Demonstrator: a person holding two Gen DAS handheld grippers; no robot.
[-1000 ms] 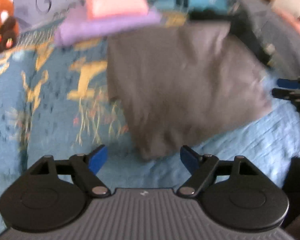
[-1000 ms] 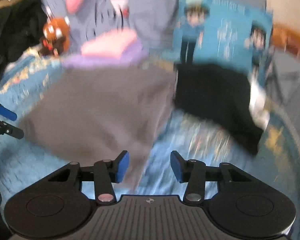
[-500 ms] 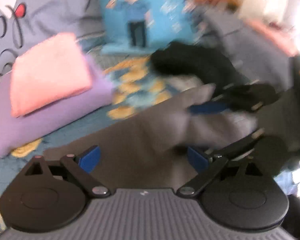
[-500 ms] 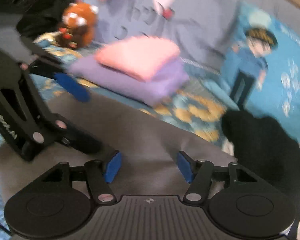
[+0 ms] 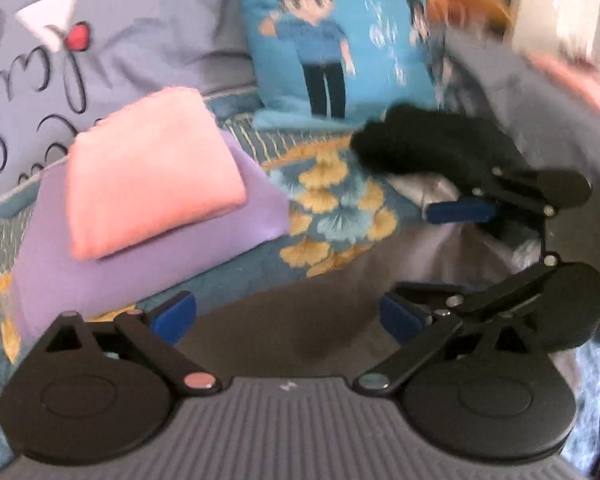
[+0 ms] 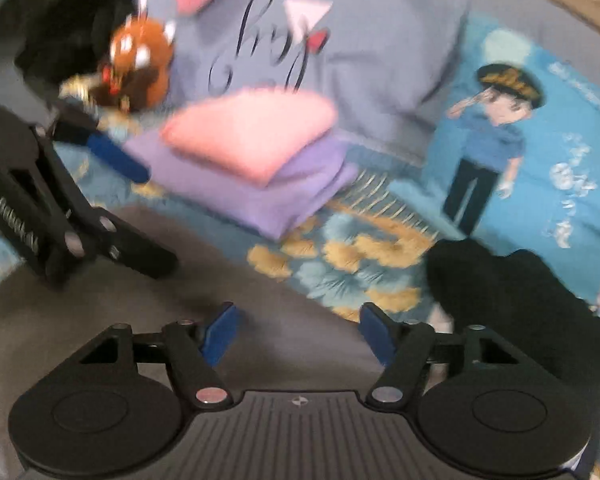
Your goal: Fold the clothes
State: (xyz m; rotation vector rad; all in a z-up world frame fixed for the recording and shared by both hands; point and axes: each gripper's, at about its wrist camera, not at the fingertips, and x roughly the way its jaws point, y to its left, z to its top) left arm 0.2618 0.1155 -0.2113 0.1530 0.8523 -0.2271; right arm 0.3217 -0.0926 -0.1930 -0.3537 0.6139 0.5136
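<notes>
A grey garment is being spread on a blue flowered bedcover, near a cartoon pillow. The jaws of the left gripper and the right gripper are being held wide, gripping nothing. The script on the grey pillow cannot be read.

My left gripper is matte black, with two round discs at its base and a ribbed grey plate between them that carries a small white mark. Angled black link arms run forward from silver and pinkish rivets to short blue finger pads. My right gripper is built the same way: black discs, a ribbed centre plate with a small round emblem, silver rivets and blue pads. Seen side-on from the right camera, the left one has a coiled metal spring along its black frame.
</notes>
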